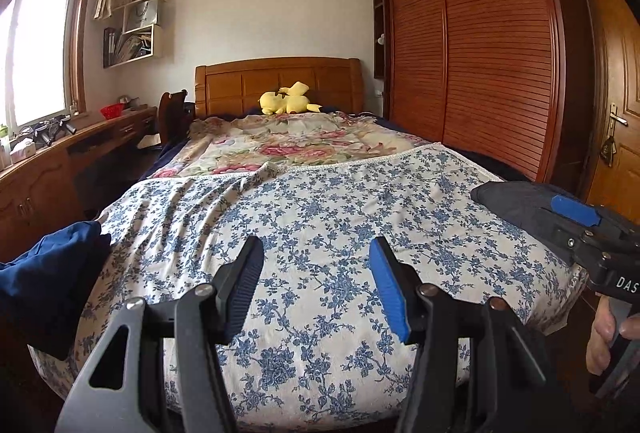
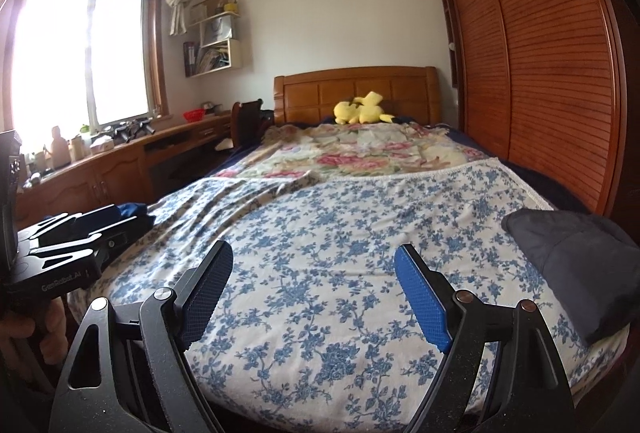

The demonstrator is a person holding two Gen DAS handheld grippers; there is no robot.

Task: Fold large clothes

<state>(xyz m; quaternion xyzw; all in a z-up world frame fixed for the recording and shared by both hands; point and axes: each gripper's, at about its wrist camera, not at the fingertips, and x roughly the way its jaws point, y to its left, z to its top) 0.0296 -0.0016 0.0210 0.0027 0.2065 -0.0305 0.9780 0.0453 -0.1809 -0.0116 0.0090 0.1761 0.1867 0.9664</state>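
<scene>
We see the left gripper (image 1: 316, 261) and right gripper (image 2: 314, 265) over the foot of the bed, tongs of both apart, nothing between them. The blue-flowered sheet (image 1: 320, 217) between them lies bare up to its lace edge. A dark grey folded garment (image 2: 576, 269) sits at the bed's right edge; a navy garment (image 1: 52, 273) hangs off the left edge. Wardrobe (image 1: 480, 53) close on the right, desk (image 2: 120, 161) on the left. Yellow plush toy (image 1: 286, 101) at the headboard. Wall shelves (image 1: 136, 29) hold bags and books.
</scene>
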